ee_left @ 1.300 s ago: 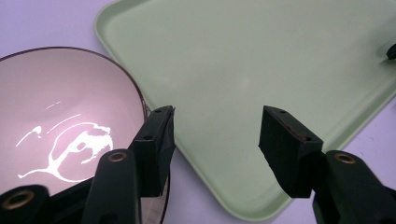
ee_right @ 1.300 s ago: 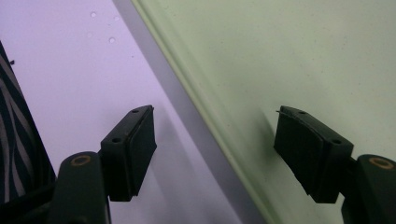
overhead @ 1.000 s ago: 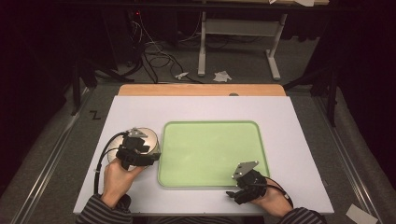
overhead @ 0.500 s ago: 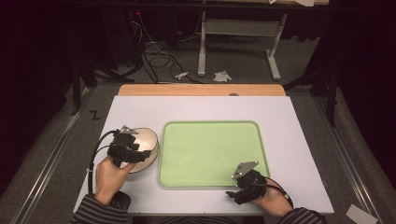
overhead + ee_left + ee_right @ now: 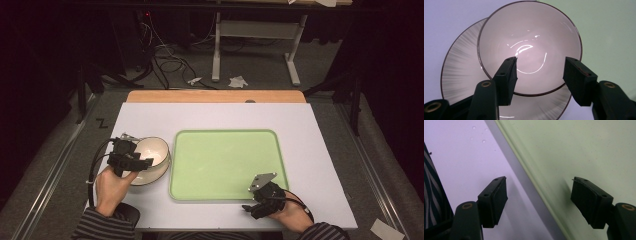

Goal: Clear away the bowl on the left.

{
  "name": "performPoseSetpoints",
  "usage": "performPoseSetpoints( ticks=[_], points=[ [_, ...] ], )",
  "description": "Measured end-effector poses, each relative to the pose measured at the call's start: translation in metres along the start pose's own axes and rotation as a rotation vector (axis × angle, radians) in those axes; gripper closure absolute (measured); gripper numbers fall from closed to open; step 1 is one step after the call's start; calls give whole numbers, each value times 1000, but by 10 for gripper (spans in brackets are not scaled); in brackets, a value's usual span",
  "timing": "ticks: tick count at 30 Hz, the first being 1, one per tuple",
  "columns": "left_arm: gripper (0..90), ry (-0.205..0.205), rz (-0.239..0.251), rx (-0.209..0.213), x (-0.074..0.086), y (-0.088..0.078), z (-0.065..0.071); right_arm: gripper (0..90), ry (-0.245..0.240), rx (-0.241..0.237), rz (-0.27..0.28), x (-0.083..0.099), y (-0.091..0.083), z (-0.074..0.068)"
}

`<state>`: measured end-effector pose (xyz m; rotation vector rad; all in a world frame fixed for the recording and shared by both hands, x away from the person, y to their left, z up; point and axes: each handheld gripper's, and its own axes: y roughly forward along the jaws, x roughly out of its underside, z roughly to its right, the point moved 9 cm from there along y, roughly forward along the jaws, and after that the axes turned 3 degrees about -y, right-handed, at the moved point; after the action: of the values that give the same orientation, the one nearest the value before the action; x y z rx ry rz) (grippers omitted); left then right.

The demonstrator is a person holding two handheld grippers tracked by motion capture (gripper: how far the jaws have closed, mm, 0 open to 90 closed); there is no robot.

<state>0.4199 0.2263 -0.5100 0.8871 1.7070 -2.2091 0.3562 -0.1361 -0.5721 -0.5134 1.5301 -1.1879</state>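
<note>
**Bowl on plate, left of tray; both grippers spread**

Hidden or hard to read first. Plate (image 5: 150,177) mostly covered by bowl (image 5: 152,151) in the high view, just a pale crescent showing below and right. In the left gripper view, plate (image 5: 459,72) cut off at the bottom behind the jaws. Bowl's outside wall and foot out of sight. Cannot tell from the high view whether the left gripper (image 5: 134,161) touches the bowl rim; dark body overlaps it there. Right hand (image 5: 290,215) cut by the bottom edge, striped sleeve (image 5: 320,232) barely in. Far room dim, cables on floor blurred.

Left gripper (image 5: 539,72): jaws wide apart, nothing between them, poised over the near rim of the bowl (image 5: 529,47), looking down into its glossy inside. No clear contact. Left hand (image 5: 112,187) behind it, cable looping to the left.

Right gripper (image 5: 257,200): at the tray's near right corner, on the table (image 5: 310,145). In its own view (image 5: 539,195), jaws spread wide and empty, straddling the tray's raised edge: one jaw over white table (image 5: 461,157), the other over green tray (image 5: 574,150). A few droplets on the table near the top left.

Tray (image 5: 227,162) in mid-table, bare. Bowl and plate just beside its left edge, plate rim close to it.
</note>
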Motion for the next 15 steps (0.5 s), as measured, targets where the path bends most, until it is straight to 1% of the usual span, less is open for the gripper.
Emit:
performPoseSetpoints(
  ticks=[3, 5, 9, 10, 11, 13, 15],
  points=[
    [450, -11, 21, -5, -2, -4, -3, 305, 0, 0, 0, 0, 0, 0],
    [455, -18, 23, -6, -2, -6, -5, 305, 0, 0, 0, 0, 0, 0],
    [458, -40, 19, -22, 0, -7, -12, 304, -1, 0, 0, 0, 0, 0],
    [458, -40, 19, -22, 0, -7, -12, 304, -1, 0, 0, 0, 0, 0],
    [459, -50, 18, -33, 0, -6, -15, 304, -1, 1, 0, 0, 0, 0],
    [463, -59, 20, -35, 1, -6, -18, 305, 0, 0, 0, 0, 0, 0],
    [463, -65, 11, -42, 2, -4, -20, 304, -1, 0, 0, 0, 0, 0]
  ],
)
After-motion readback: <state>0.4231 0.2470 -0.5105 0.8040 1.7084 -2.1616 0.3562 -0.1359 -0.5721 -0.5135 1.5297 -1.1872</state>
